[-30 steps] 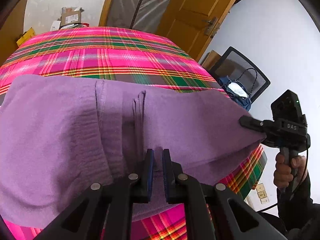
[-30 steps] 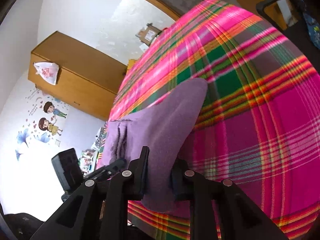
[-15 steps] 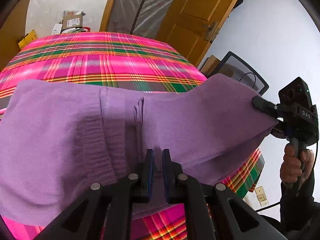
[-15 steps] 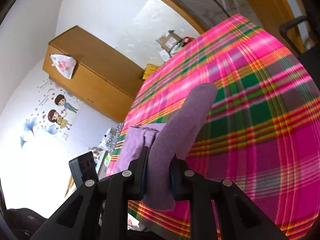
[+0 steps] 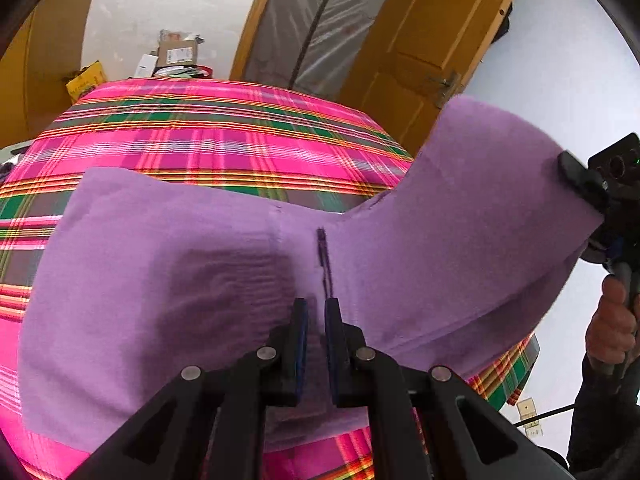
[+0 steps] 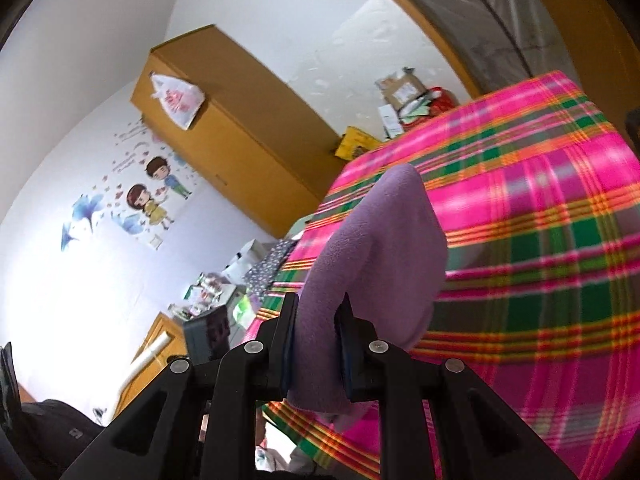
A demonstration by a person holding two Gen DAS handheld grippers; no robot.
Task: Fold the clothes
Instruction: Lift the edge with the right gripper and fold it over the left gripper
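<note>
Your left hand-held gripper (image 5: 316,320) sits at 6 o'clock in the left wrist view, its jaws nearly together and pinched on the near edge of the purple garment (image 5: 180,280). The cloth fills the gap between the blue-edged pads. A short dark seam or zip runs up the fabric toward 12 o'clock from that grip.

The garment lies spread over the pink plaid bed cover (image 5: 200,144), its left part resting flat toward 9 o'clock. Its right part is lifted off the cover, rising toward 2 o'clock where your right hand-held gripper (image 5: 576,176) has it clamped at the edge. Your hand (image 5: 612,328) grips that tool's handle at 4 o'clock.

In the right wrist view, your right hand-held gripper (image 6: 316,328) is closed down on a thick bunched fold of the purple garment (image 6: 380,248), which stands up between the pads toward 12 o'clock above the bed cover (image 6: 540,240). A wooden cabinet (image 6: 224,128) stands at 10 o'clock against the wall.
</note>
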